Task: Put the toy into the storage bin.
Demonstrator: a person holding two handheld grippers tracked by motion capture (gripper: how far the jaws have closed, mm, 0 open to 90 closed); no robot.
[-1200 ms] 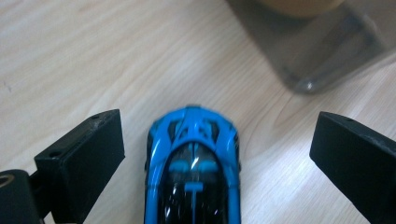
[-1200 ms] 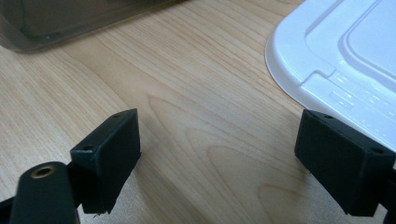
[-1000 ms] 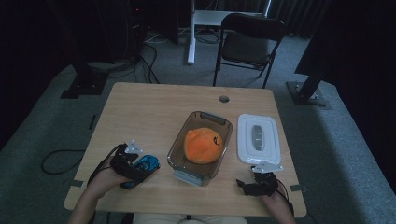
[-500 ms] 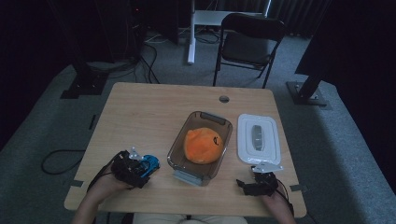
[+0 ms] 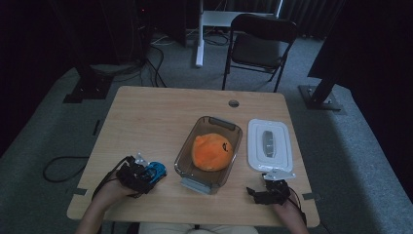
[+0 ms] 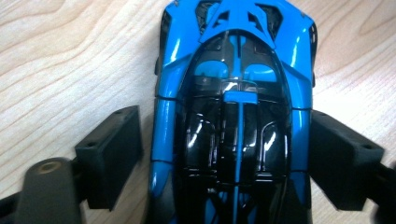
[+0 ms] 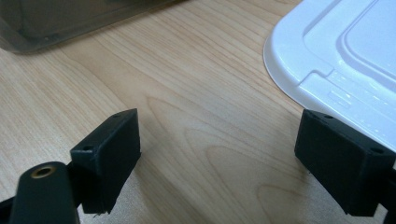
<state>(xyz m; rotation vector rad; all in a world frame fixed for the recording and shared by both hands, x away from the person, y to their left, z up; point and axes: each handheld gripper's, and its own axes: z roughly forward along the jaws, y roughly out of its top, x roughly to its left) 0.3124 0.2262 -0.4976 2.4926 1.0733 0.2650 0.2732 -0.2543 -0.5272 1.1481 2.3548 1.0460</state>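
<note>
A blue and black toy car [image 6: 233, 70] lies on the wooden table [image 5: 156, 122] near its front left, also seen as the toy car [image 5: 157, 170] from above. My left gripper [image 6: 226, 144] straddles the car's rear half. Its jaws have just been closing. The right pad [image 6: 341, 154] meets the car's side, while a thin strip of wood shows beside the left pad [image 6: 114, 149]. In the high view the left gripper [image 5: 148, 173] points right. My right gripper [image 7: 219, 149] stands open over bare wood, at the front right as the right gripper [image 5: 269, 189] from above.
A clear container [image 5: 229, 127] holding an orange soft lump [image 5: 210, 151] stands mid-table, its wall as the container [image 7: 70, 18]. A white lid [image 5: 270, 144] lies to its right, just beyond my right gripper as the lid [image 7: 345, 56]. A chair [image 5: 260, 46] stands behind the table.
The left hand has shifted slightly at the blue car, which stays where it was. The right gripper has not moved.
</note>
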